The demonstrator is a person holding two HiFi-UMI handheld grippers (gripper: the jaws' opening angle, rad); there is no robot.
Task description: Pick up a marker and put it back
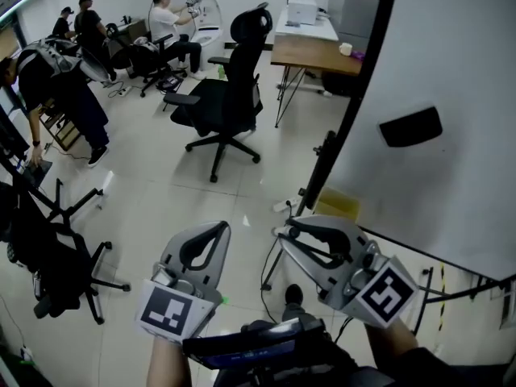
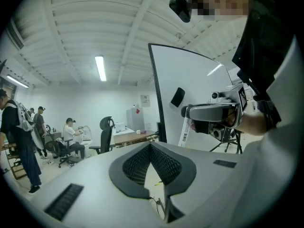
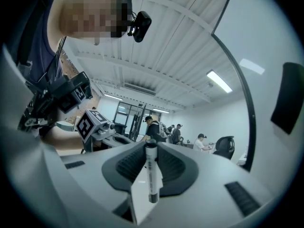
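Right gripper [image 3: 151, 146], just left of the whiteboard's [image 1: 435, 71] lower edge, has its jaws clamped on a white marker [image 3: 151, 172] with a dark cap, which stands upright between the pads. Left gripper [image 2: 151, 145] hangs beside it, farther from the whiteboard, jaws together at the tips and nothing between them. On the whiteboard's face sits a black eraser [image 1: 409, 126]. Beyond the whiteboard's left edge stands a black office chair [image 1: 230, 95], then a wooden desk [image 1: 314, 53], and people [image 1: 165, 18] work farther off.
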